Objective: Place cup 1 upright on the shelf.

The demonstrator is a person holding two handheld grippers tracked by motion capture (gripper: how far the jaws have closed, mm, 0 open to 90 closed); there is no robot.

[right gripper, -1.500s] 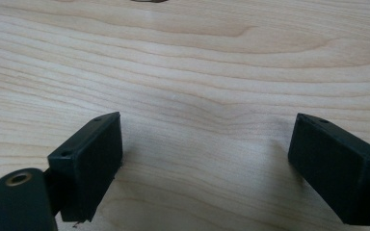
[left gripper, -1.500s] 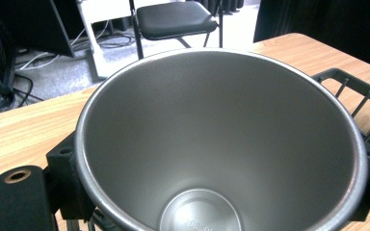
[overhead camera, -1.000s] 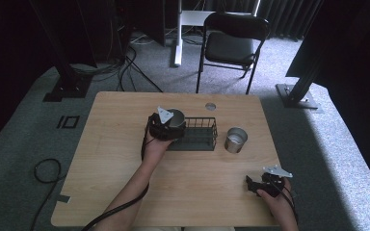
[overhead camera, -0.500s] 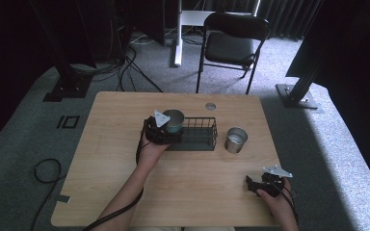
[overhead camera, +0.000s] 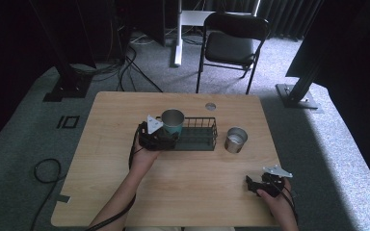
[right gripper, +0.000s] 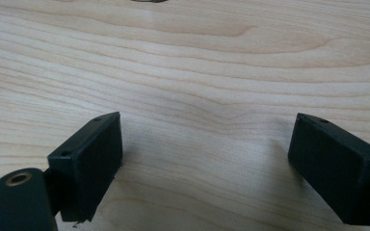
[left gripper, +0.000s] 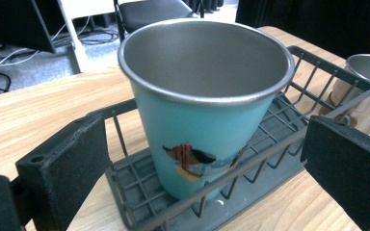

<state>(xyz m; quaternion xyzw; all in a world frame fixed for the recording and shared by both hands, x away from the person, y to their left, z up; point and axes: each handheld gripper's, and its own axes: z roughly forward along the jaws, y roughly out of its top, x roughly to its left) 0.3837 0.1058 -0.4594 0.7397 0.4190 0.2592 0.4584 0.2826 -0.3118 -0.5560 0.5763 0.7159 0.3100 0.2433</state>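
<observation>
Left gripper view shows the left gripper's (left gripper: 207,159) black fingers (left gripper: 67,168) spread apart, clear of the teal metal cup with a steel rim (left gripper: 204,106), which now stands upright in the dark wire basket (left gripper: 289,139); a second earlier it sat at the basket's left end, gripped. Placement looks complete. Right gripper (overhead camera: 262,185) rests open on the wooden counter (overhead camera: 197,192).

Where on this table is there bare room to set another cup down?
The wooden table is bare left of the left gripper, and along the front between both forearms. It is crowded mid-table: teal cup in the wire basket, steel cup beside it, right gripper at the front right.
</observation>
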